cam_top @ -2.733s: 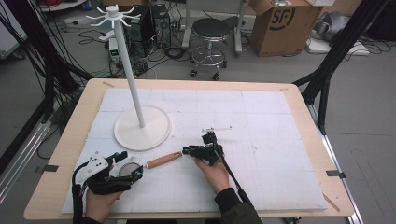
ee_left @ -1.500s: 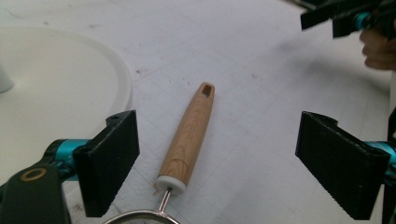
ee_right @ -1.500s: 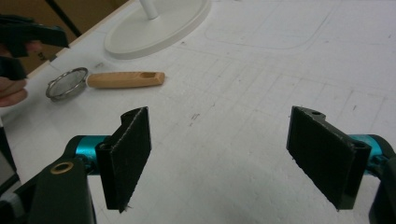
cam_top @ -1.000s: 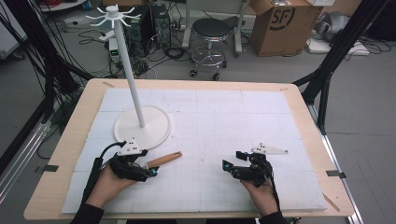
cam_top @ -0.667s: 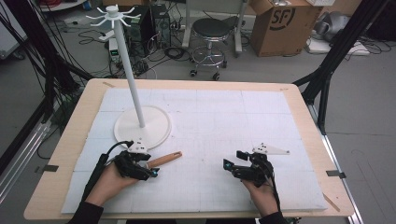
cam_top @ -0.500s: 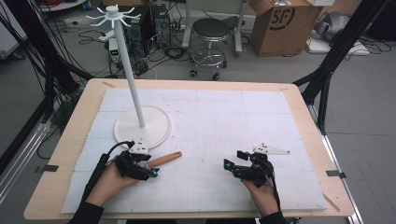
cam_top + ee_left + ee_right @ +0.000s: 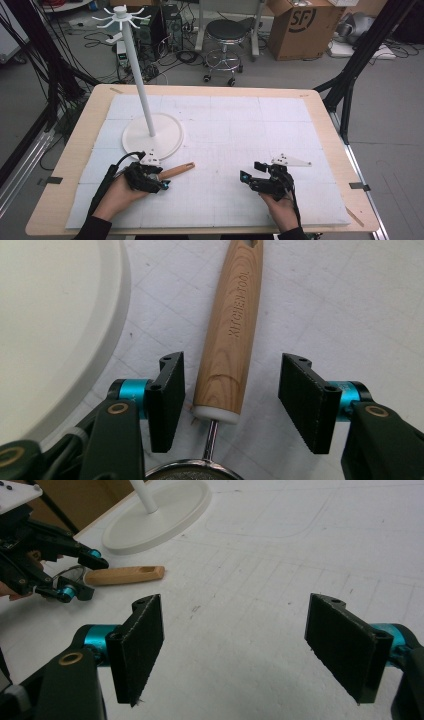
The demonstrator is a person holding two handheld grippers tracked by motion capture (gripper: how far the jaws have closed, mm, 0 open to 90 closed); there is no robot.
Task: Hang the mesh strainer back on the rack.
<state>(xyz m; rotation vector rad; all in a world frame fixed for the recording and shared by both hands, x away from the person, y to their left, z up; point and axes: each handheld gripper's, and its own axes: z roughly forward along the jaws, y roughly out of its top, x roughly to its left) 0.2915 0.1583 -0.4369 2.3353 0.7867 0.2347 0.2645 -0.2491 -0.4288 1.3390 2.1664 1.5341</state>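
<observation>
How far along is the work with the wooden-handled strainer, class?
Done: the left gripper straddles the strainer handle. In hand: its jaws have just been closing, but the pads do not yet press it. Left: grip, lift, probably hang it on the white stand. The right gripper waits open.

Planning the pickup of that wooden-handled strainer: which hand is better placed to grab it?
Left. The left gripper already straddles the strainer's wooden handle, its jaws just closing but with gaps on both sides. The right gripper stands open over bare mat, well away.
</observation>
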